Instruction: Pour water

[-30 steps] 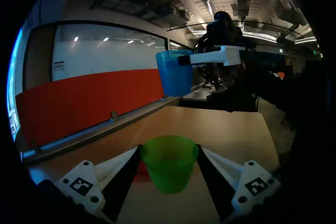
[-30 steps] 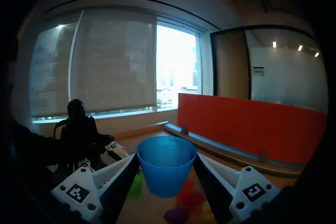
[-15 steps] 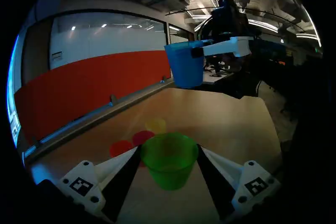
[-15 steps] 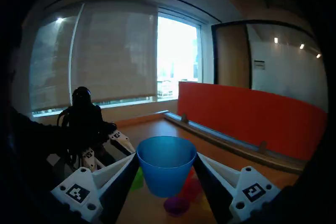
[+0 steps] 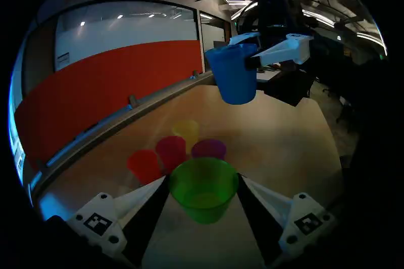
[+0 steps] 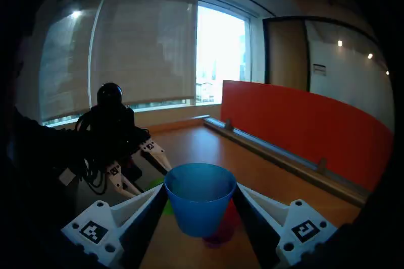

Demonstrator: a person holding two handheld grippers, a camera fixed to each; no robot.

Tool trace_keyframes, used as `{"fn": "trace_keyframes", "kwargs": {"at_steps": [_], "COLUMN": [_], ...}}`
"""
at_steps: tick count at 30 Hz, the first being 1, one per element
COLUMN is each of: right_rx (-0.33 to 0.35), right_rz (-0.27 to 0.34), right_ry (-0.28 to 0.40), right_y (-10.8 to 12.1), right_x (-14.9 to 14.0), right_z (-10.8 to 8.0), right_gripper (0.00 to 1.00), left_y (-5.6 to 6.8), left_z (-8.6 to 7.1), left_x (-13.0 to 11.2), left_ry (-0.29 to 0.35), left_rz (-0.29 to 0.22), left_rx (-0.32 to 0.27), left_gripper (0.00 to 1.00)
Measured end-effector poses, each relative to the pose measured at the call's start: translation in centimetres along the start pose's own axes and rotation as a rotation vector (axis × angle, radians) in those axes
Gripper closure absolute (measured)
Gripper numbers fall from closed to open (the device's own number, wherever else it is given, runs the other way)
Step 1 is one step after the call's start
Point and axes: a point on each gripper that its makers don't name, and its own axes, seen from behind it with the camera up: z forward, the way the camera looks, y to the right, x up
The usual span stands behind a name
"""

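Observation:
My left gripper point(image 5: 202, 179) is shut on a green cup point(image 5: 203, 191), held upright low over the wooden table point(image 5: 283, 138). My right gripper point(image 6: 200, 189) is shut on a blue cup point(image 6: 200, 203). In the left gripper view that blue cup point(image 5: 232, 73) hangs higher and farther off, leaning slightly, between the right gripper's white fingers point(image 5: 283, 51). In the right gripper view the left gripper point(image 6: 144, 173) sits left of the blue cup, held by a person in dark sleeves. I cannot make out water in either cup.
Yellow point(image 5: 186, 130), pink point(image 5: 170, 150), purple point(image 5: 208, 148) and red point(image 5: 144, 164) cups stand grouped on the table just beyond the green cup. A red partition point(image 5: 101, 87) with a rail runs along the table's far side. A window with blinds point(image 6: 141, 62) is behind.
Both grippers have tipped downward and come lower over the table. The blue cup has come nearer the green cup and leans a little. The coloured cups on the table have come into view.

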Motion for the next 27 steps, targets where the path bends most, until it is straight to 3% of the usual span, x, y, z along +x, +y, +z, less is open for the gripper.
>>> {"fn": "trace_keyframes", "kwargs": {"at_steps": [27], "right_rx": [0.030], "right_rz": [-0.018], "right_ry": [-0.106], "right_y": [-0.5], "right_x": [-5.9], "right_z": [0.3], "right_gripper": [0.09], "left_y": [-0.4], "left_z": [1.7], "left_x": [-4.7], "left_ry": [-0.150], "left_rz": [-0.011], "left_rx": [-0.040], "left_gripper": [0.10]}}
